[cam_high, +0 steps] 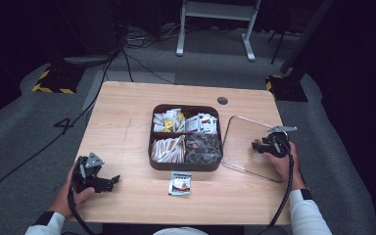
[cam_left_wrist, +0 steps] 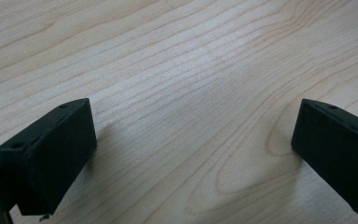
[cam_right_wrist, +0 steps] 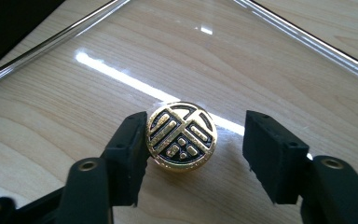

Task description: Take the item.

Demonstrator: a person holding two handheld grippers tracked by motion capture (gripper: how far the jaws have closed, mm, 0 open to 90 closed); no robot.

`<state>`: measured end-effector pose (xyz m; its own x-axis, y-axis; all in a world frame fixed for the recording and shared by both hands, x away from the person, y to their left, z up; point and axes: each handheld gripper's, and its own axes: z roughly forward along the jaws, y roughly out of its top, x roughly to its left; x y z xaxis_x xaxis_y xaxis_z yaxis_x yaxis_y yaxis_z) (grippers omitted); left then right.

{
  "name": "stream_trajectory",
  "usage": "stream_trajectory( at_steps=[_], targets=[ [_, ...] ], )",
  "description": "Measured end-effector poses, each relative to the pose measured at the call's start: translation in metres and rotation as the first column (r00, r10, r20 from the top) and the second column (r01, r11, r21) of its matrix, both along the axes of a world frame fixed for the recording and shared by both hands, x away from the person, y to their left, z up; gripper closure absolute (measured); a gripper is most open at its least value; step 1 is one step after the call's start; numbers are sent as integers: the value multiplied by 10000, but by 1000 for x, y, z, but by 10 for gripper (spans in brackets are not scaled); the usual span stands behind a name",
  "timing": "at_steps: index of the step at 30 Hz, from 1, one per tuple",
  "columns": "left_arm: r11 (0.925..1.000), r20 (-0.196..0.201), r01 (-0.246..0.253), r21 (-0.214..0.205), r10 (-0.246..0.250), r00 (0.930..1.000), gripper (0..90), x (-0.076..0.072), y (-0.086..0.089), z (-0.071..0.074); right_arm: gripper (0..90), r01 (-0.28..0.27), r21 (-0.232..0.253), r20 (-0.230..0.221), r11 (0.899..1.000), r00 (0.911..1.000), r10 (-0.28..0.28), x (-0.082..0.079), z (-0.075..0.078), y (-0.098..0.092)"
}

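Our right gripper [cam_right_wrist: 193,154] stands with its jaws apart around a gold-and-black knob [cam_right_wrist: 182,136]; one pad touches its side, the other stands clear. The knob sits at the middle of a clear glass lid [cam_high: 247,147], which lies flat on the table [cam_high: 122,122] just right of the box, its patterned round face pointing up. Our left gripper [cam_left_wrist: 193,140] rests jaws wide over bare wood. The dark compartment box [cam_high: 186,138] holds sachets, sticks and dark pods in separate sections. A small sachet [cam_high: 180,183] lies just before the box.
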<state>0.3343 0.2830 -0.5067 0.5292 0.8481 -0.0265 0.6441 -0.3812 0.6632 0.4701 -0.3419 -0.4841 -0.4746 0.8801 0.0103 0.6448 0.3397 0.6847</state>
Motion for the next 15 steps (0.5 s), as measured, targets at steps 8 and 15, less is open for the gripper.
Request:
stream_trajectory(
  at_steps=[8,15],
  targets=[
    [10000,1,3,-1,-3,10000,1,0,0,0,554,-371,-181,214,9991,9991,375,-1,-4,5],
    [10000,1,14,-2,-14,10000,1,0,0,0,589,-443,-77,291,9990,9986,445,0,-4,6]
  ],
)
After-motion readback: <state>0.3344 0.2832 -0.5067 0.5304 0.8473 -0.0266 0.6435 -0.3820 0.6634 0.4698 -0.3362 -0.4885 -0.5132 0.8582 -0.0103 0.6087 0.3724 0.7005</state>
